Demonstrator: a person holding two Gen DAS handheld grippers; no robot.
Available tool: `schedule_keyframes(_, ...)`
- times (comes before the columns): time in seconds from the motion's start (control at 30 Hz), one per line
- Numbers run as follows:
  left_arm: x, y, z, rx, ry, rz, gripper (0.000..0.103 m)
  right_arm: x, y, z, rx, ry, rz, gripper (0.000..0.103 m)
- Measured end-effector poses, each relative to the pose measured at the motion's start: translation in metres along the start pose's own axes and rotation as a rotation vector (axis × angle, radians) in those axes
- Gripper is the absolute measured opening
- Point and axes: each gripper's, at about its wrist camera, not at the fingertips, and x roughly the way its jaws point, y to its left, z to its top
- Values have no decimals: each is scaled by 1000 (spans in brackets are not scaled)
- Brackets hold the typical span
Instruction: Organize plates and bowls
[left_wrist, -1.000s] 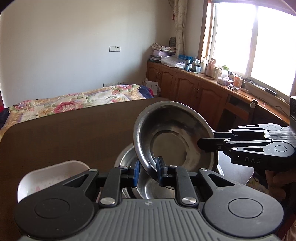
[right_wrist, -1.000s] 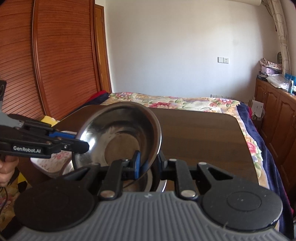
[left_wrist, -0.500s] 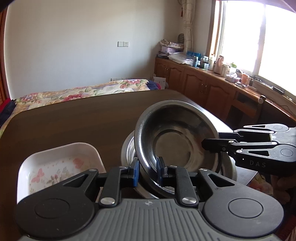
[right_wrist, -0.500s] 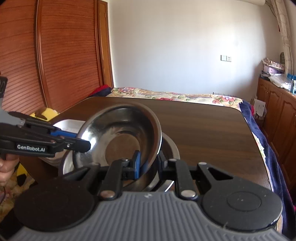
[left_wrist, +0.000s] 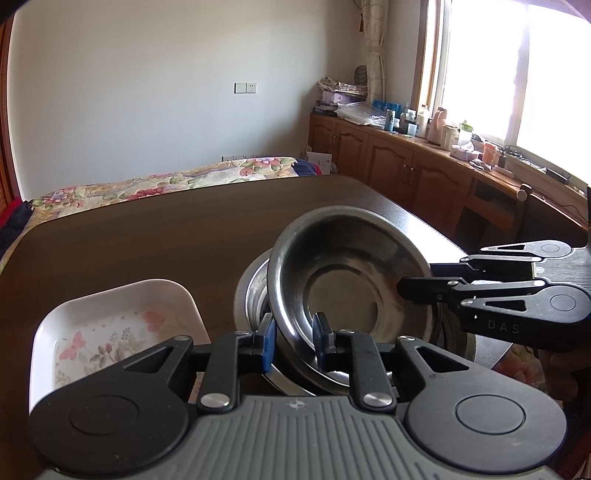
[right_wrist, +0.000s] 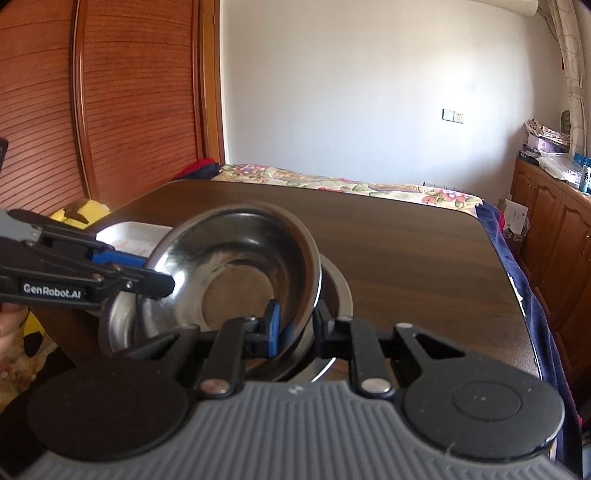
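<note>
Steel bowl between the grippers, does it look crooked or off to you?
Yes: the steel bowl sits tilted over the bowl underneath, not nested flat, its rim clamped by the left gripper and right gripper.

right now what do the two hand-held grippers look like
Both are black with ribbed grey bodies, silver rivets and blue pads. The left hand-held gripper reads "GenRobot.AI" on its side in the right wrist view; the right hand-held gripper reads "DAS" in the left wrist view.

Two steel bowls (left_wrist: 351, 291), one white floral dish (left_wrist: 110, 332), two tongs (left_wrist: 293, 341).
</note>
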Motion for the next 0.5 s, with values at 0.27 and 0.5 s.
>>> schedule_keyframes(0.27,-1,-5,-2,16,-4,11,24,1,3,3,-55,22,-4,21)
schedule_keyframes(0.5,-1,-9,-3,26,-8,20,24,1,7,5,-110,43,-18,21)
